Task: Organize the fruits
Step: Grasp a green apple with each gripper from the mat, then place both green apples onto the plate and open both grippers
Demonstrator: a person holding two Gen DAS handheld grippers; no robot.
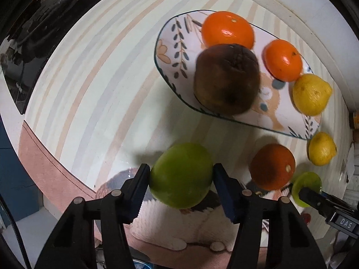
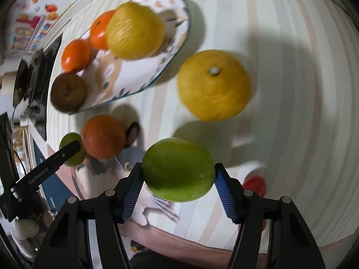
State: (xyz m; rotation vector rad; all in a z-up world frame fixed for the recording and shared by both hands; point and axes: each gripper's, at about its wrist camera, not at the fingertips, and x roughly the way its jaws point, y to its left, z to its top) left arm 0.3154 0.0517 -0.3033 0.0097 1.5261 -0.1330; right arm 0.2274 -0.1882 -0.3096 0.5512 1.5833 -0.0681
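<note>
My left gripper (image 1: pixel 181 177) is shut on a green fruit (image 1: pixel 181 176), held above the striped tablecloth. My right gripper (image 2: pixel 178 171) is shut on another green fruit (image 2: pixel 178 170); it also shows at the right edge of the left wrist view (image 1: pixel 306 188). A floral plate (image 1: pixel 172 44) holds two oranges (image 1: pixel 227 30) (image 1: pixel 283 60), a brown fruit (image 1: pixel 226 79) and a lemon (image 1: pixel 311 94). On the cloth near the plate lie a darker orange (image 1: pixel 272 166) and a second lemon (image 1: pixel 322 149), which looks large in the right wrist view (image 2: pixel 214 85).
A small red fruit (image 2: pixel 254 185) lies on the cloth beside my right fingers. A cat picture is printed on the cloth near the front edge (image 1: pixel 195 222). A dark appliance (image 1: pixel 33 35) stands beyond the table at the left.
</note>
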